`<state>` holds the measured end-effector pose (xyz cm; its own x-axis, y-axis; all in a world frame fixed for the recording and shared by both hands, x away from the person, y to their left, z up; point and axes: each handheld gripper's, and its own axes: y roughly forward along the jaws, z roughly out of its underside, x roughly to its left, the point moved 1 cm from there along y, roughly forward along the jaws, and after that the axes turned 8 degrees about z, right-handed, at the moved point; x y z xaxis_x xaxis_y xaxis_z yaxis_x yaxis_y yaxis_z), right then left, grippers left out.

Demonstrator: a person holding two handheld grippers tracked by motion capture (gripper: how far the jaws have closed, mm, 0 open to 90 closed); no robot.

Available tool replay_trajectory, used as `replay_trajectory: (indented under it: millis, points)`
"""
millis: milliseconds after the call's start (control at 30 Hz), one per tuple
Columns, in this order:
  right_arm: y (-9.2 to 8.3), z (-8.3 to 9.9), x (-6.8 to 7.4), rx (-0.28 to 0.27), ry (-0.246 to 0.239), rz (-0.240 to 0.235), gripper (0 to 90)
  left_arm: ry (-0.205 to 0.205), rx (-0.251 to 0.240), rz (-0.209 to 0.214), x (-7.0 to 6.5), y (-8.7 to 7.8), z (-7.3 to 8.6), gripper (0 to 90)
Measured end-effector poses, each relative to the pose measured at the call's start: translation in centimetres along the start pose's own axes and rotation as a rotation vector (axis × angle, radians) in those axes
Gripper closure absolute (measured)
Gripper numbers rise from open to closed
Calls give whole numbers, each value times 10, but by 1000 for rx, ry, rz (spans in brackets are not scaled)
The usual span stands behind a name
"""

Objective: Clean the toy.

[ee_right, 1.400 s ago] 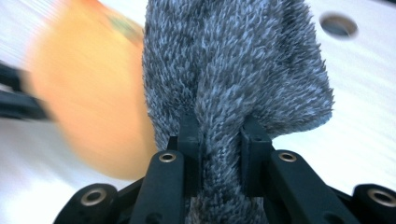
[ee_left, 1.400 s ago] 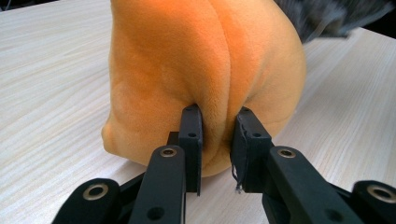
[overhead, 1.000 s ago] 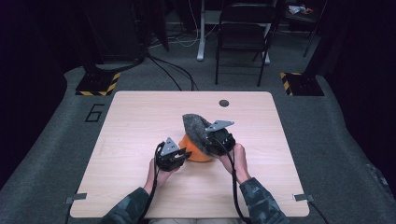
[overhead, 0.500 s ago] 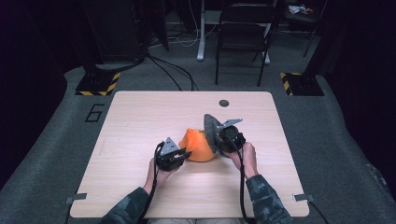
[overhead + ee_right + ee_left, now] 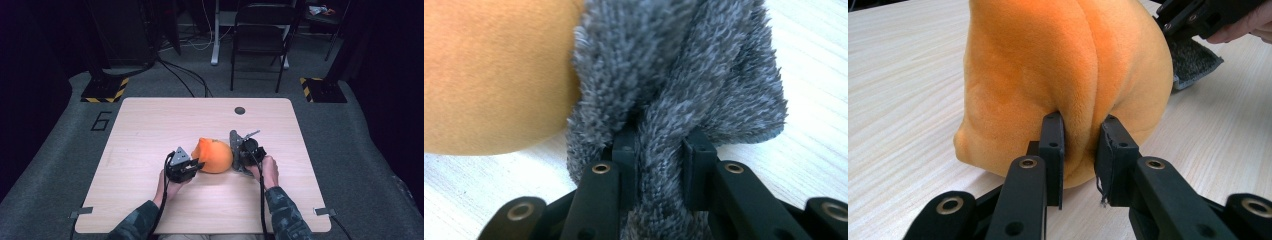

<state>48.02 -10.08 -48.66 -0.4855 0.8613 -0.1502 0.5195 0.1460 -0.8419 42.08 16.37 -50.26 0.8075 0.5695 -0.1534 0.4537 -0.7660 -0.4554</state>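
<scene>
Left gripper pinches a fold of a rounded orange plush fabric piece lying mid-table on the pale wooden table. Right gripper clamps a fuzzy grey cloth touching the plush's right side.

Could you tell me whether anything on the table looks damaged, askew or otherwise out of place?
Nothing looks damaged or spilled. The orange plush piece bulges in a bunched mound where the left gripper pinches a fold of it, and the grey fuzzy cloth is crumpled in the right gripper. A loose thread hangs from one left jaw pad.
</scene>
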Motion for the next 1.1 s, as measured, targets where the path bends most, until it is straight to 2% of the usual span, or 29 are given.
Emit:
replay_trajectory:
  millis: [67,167,267,333,400,500,533,600,667,733,867,933,967,1033,1100]
  points:
    - [-6,-2,-2,-4,7,0,732,-1,1,-3,1,-1,0,749]
    - [-27,-7,-9,-87,20,-5,735,-7,0,-4,3,-1,1,748]
    - [-55,-14,-11,-193,50,-50,736,-6,0,-4,3,-1,0,747]
    - [-68,-18,-8,-238,68,-89,736,-7,-2,-6,2,-1,0,747]
    - [-74,-21,0,-266,36,-139,736,-3,0,-7,3,-1,0,746]
    - [-66,-24,16,-231,-10,-168,736,4,5,-9,3,-1,0,739]
    - [-62,-24,20,-211,-27,-156,737,4,4,-10,4,-1,0,735]
    - [-56,-24,26,-202,-29,-133,737,11,8,-10,4,-3,-1,712]
    - [-54,-24,25,-202,-35,-111,737,29,12,-17,3,-4,-2,659]
    - [-53,-23,25,-201,-31,-114,737,67,40,-30,3,-5,-4,594]
    - [-48,-22,23,-204,-38,-92,737,109,79,-77,2,-4,-3,462]
    - [-47,-22,23,-212,-32,-95,737,135,100,-77,0,2,-2,408]
    - [-47,-22,23,-212,-32,-95,737,135,100,-77,0,2,-2,385]
    - [-48,-22,24,-213,-35,-98,737,171,113,-98,-5,8,-2,376]
    - [-48,-22,25,-217,-35,-95,737,176,108,-107,-6,9,-1,450]
